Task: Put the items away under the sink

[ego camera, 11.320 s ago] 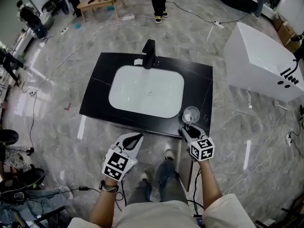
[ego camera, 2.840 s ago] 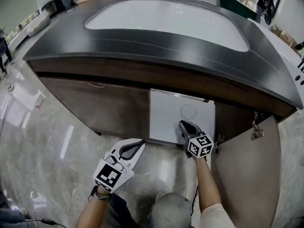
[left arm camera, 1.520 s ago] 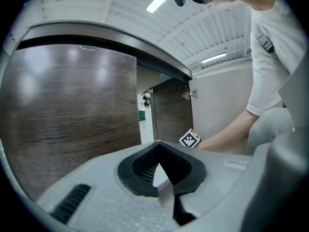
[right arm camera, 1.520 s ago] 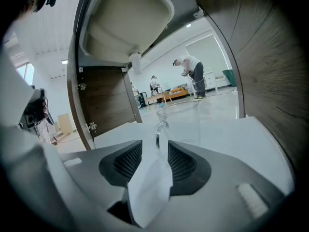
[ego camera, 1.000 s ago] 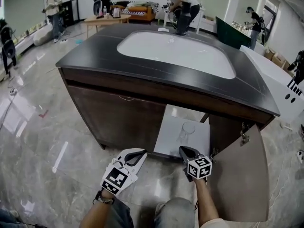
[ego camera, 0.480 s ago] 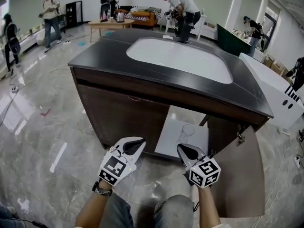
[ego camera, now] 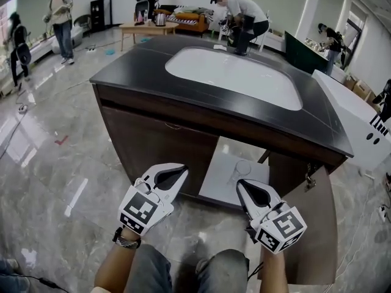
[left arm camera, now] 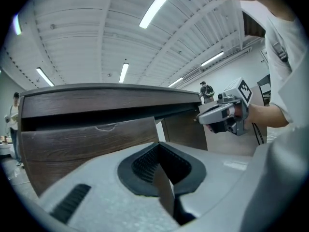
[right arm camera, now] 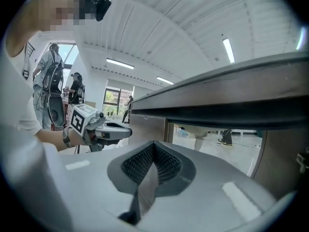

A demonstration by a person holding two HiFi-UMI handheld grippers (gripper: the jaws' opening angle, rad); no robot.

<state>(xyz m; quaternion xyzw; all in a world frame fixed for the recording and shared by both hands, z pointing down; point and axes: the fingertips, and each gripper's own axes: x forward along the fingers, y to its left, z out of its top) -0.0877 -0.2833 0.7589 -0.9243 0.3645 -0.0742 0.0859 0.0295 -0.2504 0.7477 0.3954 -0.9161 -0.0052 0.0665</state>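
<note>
A clear stemmed glass [ego camera: 242, 170] stands on the white shelf [ego camera: 220, 176] inside the open right half of the cabinet under the sink. My right gripper [ego camera: 243, 185] hovers in front of that opening, shut with nothing in it, a short way back from the glass. My left gripper [ego camera: 179, 171] is shut and empty too, held before the closed left cabinet door [ego camera: 153, 148]. In the left gripper view the shut left gripper [left arm camera: 158, 151] faces the wooden front, with the right gripper [left arm camera: 223, 116] off to its right. The right gripper view shows the shut right gripper [right arm camera: 153, 150] below the counter edge.
The black countertop [ego camera: 134, 72] carries a white basin [ego camera: 235, 72]. The open cabinet door [ego camera: 308, 224] swings out at my right. A white tub [ego camera: 357, 118] stands further right. Several people and a low table [ego camera: 143, 26] are at the back of the room.
Both grippers have risen and drawn back from the cabinet. The right one held the glass on the counter earlier, then let it go on the shelf, where it stays.
</note>
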